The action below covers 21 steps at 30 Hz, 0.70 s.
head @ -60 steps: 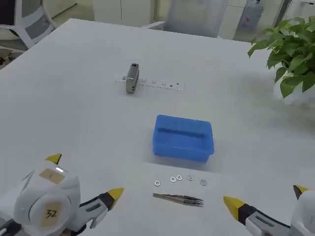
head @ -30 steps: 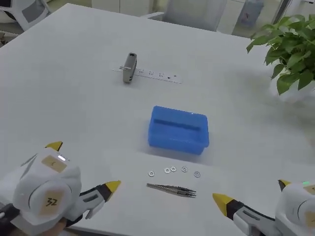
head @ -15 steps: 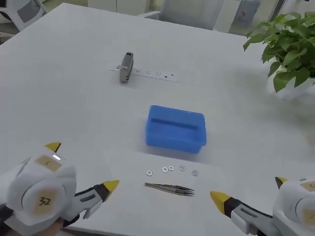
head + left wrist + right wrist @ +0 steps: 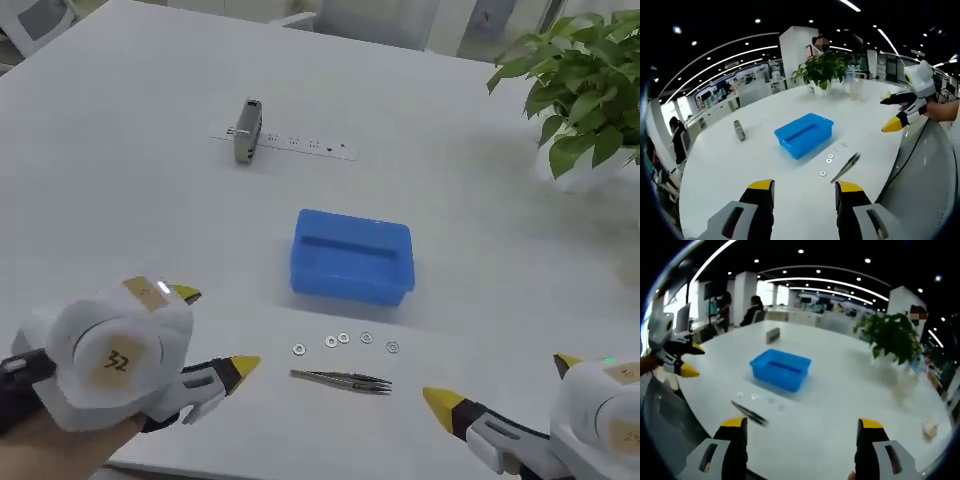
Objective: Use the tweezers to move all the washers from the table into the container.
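- The left hand-held gripper (image 4: 215, 330) and right hand-held gripper (image 4: 503, 381) both gape wide, holding nothing.
- The tweezers (image 4: 340, 379) lie flat on the counter (image 4: 150, 200) between them, just beside the washers (image 4: 344, 340) and near the blue container (image 4: 352, 255).
- Risk: the thin, flat tweezers may skid under a jaw and scatter the washers.

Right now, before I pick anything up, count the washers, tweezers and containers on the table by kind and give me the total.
Washers: 5
Tweezers: 1
Blue container: 1
Total: 7
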Tool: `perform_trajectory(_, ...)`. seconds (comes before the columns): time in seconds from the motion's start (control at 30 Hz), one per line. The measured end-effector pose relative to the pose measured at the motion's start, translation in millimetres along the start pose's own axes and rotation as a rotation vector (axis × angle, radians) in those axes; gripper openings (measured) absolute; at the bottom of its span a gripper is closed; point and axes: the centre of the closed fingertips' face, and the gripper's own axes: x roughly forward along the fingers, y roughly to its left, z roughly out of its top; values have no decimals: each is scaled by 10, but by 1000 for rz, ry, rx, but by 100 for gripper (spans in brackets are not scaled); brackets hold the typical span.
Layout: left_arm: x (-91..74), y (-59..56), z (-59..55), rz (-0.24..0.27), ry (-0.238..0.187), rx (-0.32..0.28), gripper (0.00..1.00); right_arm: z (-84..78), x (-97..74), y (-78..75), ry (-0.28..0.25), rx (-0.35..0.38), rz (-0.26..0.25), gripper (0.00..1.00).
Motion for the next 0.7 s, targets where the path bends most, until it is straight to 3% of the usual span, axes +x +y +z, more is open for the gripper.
perform_trajectory(0.13, 171, -102, -22, -94, 38, 11, 45, 0, 0, -18, 0, 8, -5, 89)
perform_trajectory(0.33, 389, -251, -83, -200, 109, 46, 35, 3, 2, -17, 1, 7, -5, 89)
perform_trajectory(0.4, 457, -332, -128, -247, 141, 86, 31, -1, 4, -20, 3, 5, -6, 88)
perform_trajectory(0.7, 747, -494, -229, -322, 204, 146, 22, -19, 12, -36, 12, 5, -11, 88)
